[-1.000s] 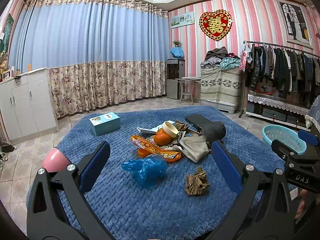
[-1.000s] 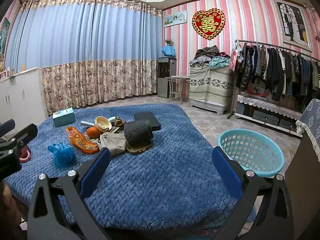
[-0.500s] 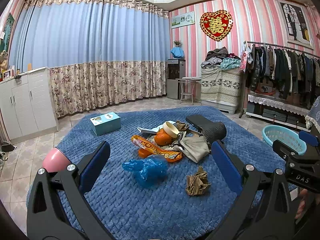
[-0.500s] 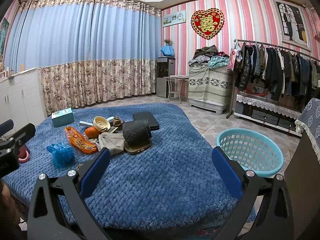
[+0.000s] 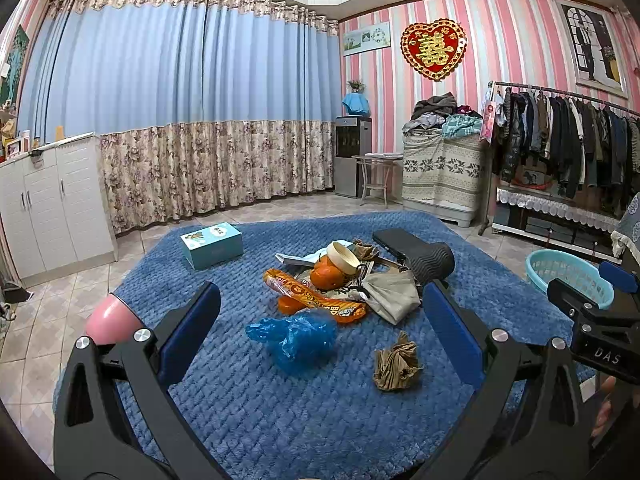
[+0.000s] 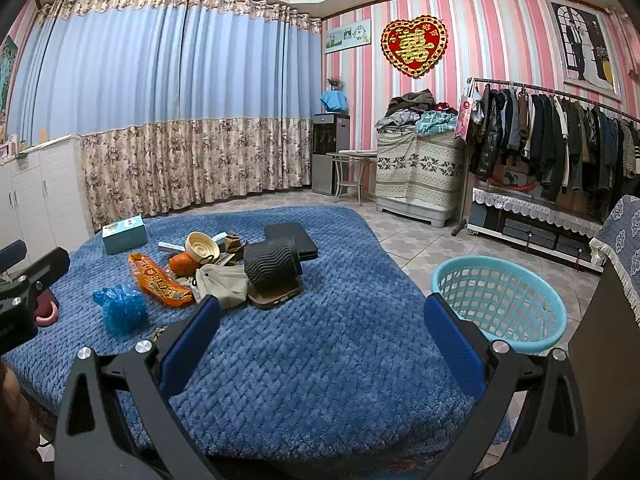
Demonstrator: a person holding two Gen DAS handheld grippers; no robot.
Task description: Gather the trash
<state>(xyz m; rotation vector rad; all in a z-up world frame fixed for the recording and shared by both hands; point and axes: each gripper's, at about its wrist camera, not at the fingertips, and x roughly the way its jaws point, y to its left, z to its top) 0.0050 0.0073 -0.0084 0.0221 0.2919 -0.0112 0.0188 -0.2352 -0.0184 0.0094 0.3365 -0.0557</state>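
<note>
On a blue quilted surface (image 5: 280, 408) lie a crumpled blue plastic bag (image 5: 294, 336), a crumpled brown paper wad (image 5: 396, 362), an orange snack wrapper (image 5: 312, 294) and a grey cloth mask (image 5: 390, 290). My left gripper (image 5: 320, 308) is open and empty, held above the bag and the wad. My right gripper (image 6: 320, 320) is open and empty over bare quilt, right of the pile; the bag (image 6: 120, 310) and wrapper (image 6: 158, 280) show at its left. A light blue mesh basket (image 6: 500, 304) stands on the floor to the right and also shows in the left wrist view (image 5: 568, 276).
The pile also holds oranges (image 5: 328, 276), a cream tape roll (image 5: 342, 256), a black ribbed cup (image 6: 272, 262) on a phone, a black case (image 6: 290, 240) and a teal box (image 5: 212, 244). A pink object (image 5: 110, 320) sits at the left edge. A clothes rack (image 6: 552, 152) stands at the right.
Both grippers have shifted very slightly; the scene drifts a little in each view. Nothing has been taken hold of or moved.
</note>
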